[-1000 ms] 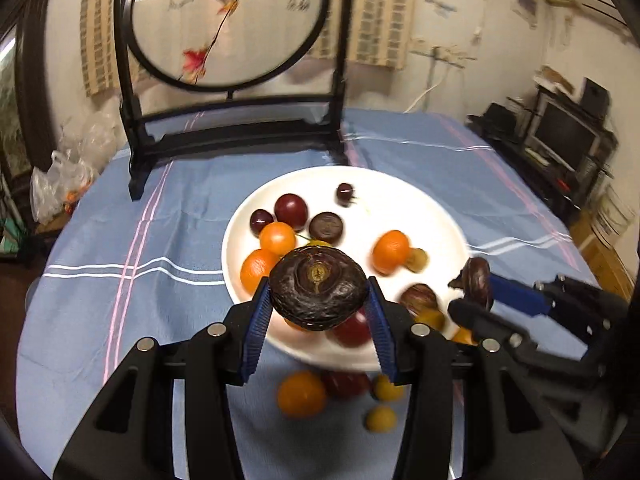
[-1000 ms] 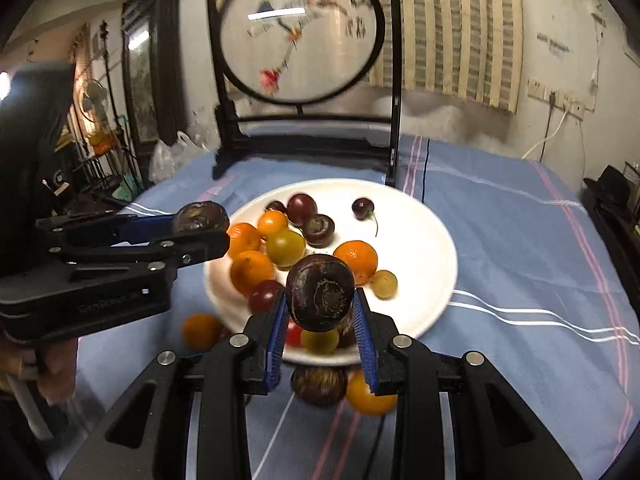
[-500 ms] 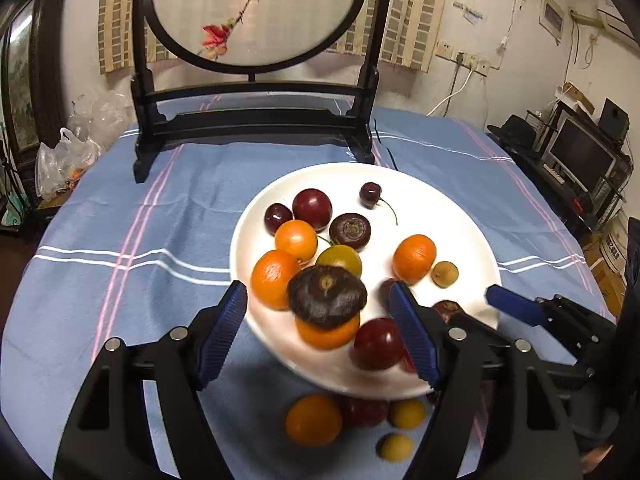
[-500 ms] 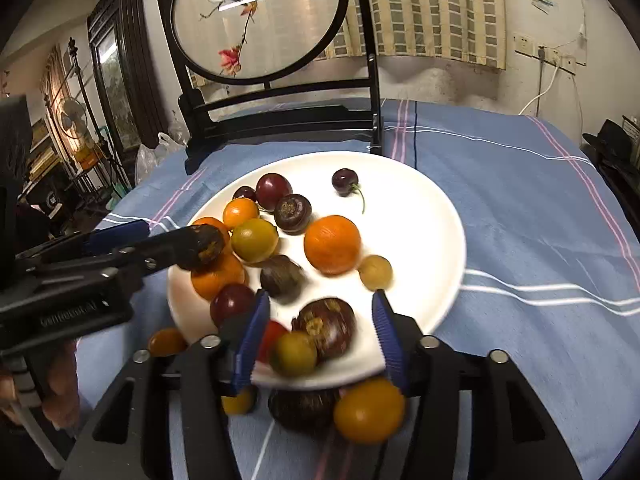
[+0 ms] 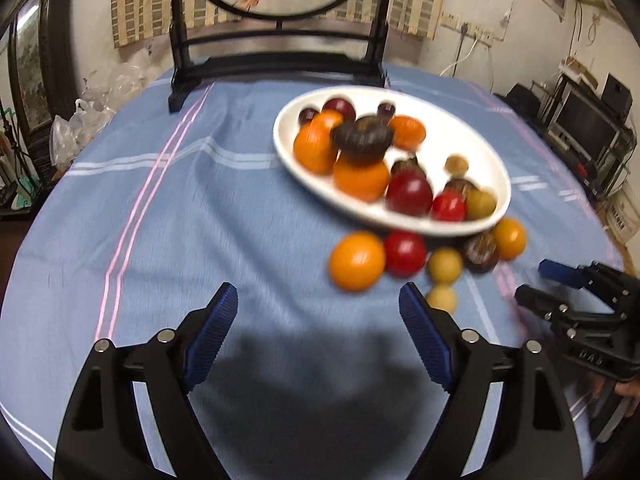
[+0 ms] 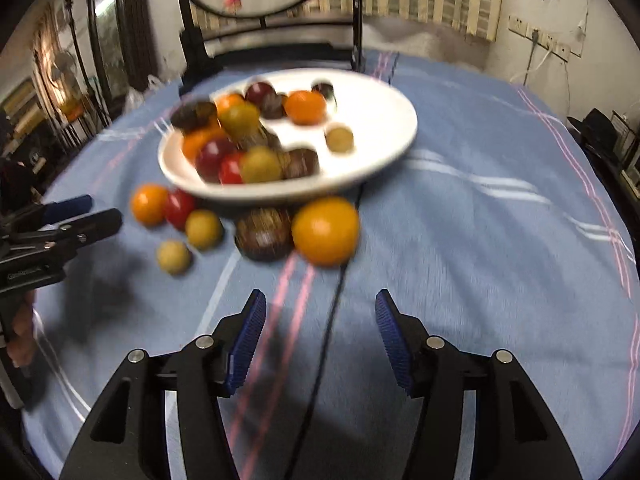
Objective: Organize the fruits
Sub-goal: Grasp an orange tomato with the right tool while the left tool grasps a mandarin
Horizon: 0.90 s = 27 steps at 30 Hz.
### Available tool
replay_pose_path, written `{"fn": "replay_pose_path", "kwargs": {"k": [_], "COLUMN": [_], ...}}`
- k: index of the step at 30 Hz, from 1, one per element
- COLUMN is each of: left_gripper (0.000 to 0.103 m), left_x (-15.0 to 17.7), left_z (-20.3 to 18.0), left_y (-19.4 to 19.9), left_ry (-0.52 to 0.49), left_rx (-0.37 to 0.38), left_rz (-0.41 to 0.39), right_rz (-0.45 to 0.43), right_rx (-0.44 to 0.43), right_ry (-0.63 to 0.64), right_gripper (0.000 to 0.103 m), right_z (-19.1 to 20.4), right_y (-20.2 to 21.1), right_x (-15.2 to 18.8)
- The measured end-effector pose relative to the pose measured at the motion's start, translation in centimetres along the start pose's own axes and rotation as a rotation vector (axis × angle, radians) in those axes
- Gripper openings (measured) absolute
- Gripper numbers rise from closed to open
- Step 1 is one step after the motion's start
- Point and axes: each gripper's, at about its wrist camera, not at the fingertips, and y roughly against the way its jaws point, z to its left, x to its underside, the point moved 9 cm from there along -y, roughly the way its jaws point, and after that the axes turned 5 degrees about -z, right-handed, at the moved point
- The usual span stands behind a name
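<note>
Fruits (image 5: 357,261) blurred, seemingly ahead of both empty, spread tools.

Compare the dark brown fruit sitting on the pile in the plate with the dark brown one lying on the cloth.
The dark fruit on the plate rests atop orange fruits inside the white plate; the dark fruit on the cloth lies on the blue tablecloth, beside a large orange fruit. The first perches high, the second low, just outside the rim. Both are dark brown and ungripped.
</note>
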Motion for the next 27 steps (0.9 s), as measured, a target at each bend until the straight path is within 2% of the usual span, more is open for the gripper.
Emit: {"fn": "replay_pose_path", "kwargs": {"k": [3,11,14,18,27], "left_gripper": [0.081,0.081,0.081,0.081,0.079], "left_x": [1.4,1.7,1.6,1.5,0.2], "left_z": [-0.1,-0.3,-0.3,-0.6,-0.8], "left_y": [-0.6,-1.1,-1.3,-1.7,-3.1], "left_ry": [0.003,0.000,0.001,-0.025,-0.035], "left_rx": [0.013,0.033,0.031,0.020,0.000], "left_rz": [0.041,0.057,0.060,0.068,0.081], "right_rz": [0.007,-0.005,-0.006,-0.019,-0.023], "right_rx": [0.011,0.032,0.044,0.008,-0.011], "right_ry": [0.004,-0.002,0.009,0.025,0.037], "right_gripper": [0.058,0.055,0.049,0.042,0.041], "right_z": [0.0,-0.4,-0.9,-1.0,-0.5], "right_y": [-0.3,-2.2,-2.8,-3.4,-2.1], "right_x": [0.2,-2.2,-3.1,-3.9,-3.1]}}
